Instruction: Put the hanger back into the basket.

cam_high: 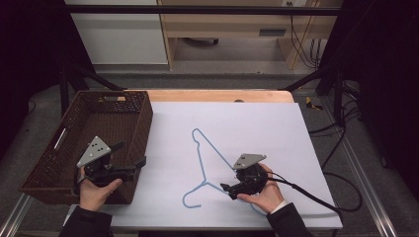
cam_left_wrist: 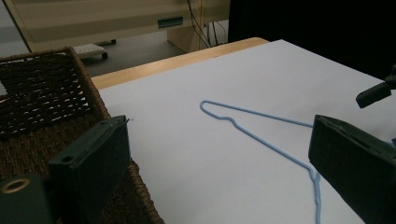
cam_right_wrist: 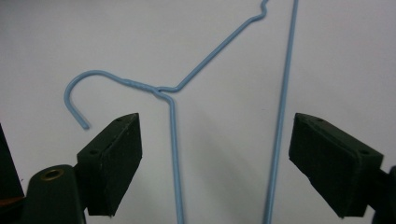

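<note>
A light blue wire hanger (cam_high: 216, 148) lies flat on the white sheet (cam_high: 257, 123), its hook toward the table's front edge. My right gripper (cam_high: 228, 190) hovers over the hanger's lower right part, pointing left. In the right gripper view its jaws stand wide apart (cam_right_wrist: 215, 135), with two of the hanger's wires (cam_right_wrist: 174, 140) running between them and the hook curling at the left. My left gripper (cam_high: 131, 154) is open above the front right wall of a brown wicker basket (cam_high: 143, 123). In the left gripper view (cam_left_wrist: 219, 140) the hanger (cam_left_wrist: 261, 140) lies ahead and the basket (cam_left_wrist: 46, 93) sits at the left.
The sheet covers most of a wooden table (cam_high: 217, 95). The basket takes up the left side, and what I can see of its inside holds nothing. A black cable (cam_high: 316, 197) trails right from my right gripper. Behind the table stand cabinets and dark frame bars.
</note>
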The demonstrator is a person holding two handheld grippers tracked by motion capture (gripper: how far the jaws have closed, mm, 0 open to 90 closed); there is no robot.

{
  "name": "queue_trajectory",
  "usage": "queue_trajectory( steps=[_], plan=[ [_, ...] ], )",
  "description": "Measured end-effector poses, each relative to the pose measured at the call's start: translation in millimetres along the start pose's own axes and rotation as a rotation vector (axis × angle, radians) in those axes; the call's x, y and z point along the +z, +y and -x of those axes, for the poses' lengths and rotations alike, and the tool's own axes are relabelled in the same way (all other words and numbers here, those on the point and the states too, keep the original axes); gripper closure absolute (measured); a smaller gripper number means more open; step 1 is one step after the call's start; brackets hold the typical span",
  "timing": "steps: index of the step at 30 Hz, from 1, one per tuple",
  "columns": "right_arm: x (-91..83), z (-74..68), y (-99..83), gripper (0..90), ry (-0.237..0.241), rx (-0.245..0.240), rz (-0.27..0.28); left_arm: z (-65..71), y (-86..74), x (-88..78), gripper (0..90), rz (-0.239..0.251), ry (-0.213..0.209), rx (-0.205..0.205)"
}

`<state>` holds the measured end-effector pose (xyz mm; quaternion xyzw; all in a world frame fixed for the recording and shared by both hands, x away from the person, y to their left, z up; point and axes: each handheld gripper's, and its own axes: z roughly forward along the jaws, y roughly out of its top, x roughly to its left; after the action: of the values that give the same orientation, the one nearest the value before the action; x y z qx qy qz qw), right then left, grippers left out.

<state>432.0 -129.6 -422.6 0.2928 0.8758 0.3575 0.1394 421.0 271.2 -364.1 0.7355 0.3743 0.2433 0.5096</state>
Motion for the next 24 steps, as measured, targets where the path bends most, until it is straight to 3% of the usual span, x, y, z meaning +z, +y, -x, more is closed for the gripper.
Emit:
queue_trajectory(
  steps=[14,24],
  plan=[
    [25.0,-9.1,-5.6,42.5,0.065,-0.024,-0.117,0.1,0.7,-0.7,5.4,0.002,0.003,0.004],
    [39.2,-14.3,-9.4,60.8,0.085,-0.056,-0.187,1.5,1.0,-0.2,5.3,-0.002,0.001,0.01]
  ],
)
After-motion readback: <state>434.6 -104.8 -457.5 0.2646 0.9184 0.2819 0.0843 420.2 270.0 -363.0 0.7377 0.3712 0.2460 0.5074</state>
